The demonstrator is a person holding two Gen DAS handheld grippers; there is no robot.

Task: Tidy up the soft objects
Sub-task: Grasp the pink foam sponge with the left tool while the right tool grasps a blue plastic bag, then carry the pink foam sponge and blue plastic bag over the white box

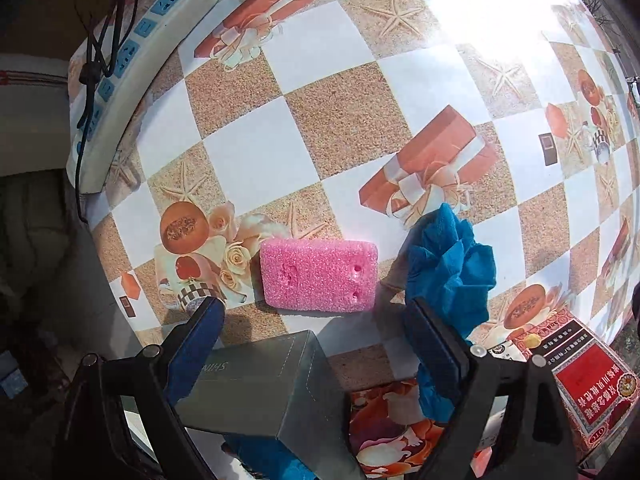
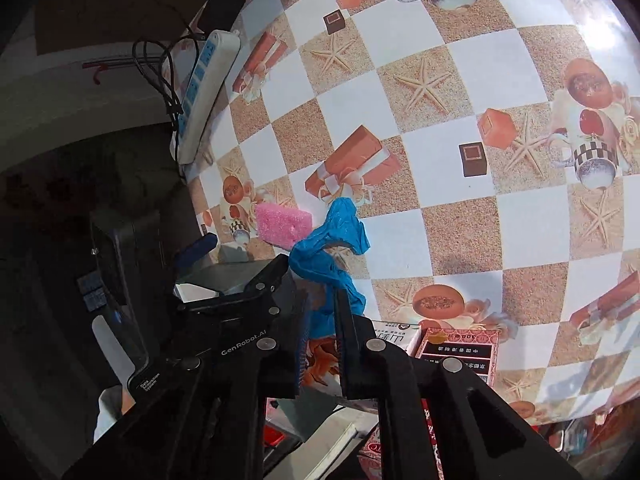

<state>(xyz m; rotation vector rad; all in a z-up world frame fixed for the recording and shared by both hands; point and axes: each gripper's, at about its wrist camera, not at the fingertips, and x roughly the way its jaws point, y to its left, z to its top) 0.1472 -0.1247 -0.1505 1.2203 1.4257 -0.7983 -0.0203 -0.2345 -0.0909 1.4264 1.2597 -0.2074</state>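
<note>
A pink sponge (image 1: 318, 276) lies flat on the checkered tablecloth (image 1: 256, 152), just beyond my left gripper (image 1: 316, 312), which is open and empty above a grey box (image 1: 260, 392). A crumpled blue cloth (image 1: 448, 268) hangs beside the left gripper's right finger (image 1: 434, 340). In the right wrist view my right gripper (image 2: 322, 300) is shut on the blue cloth (image 2: 332, 240) and holds it above the table. The pink sponge (image 2: 282, 222) lies to the cloth's left there, with the left gripper's blue fingertip (image 2: 198, 248) near it.
A white power strip (image 1: 132, 72) with black cables lies along the table's left edge and also shows in the right wrist view (image 2: 208, 88). A red printed box (image 1: 576, 376) and other cartons (image 2: 456, 352) sit near the front edge.
</note>
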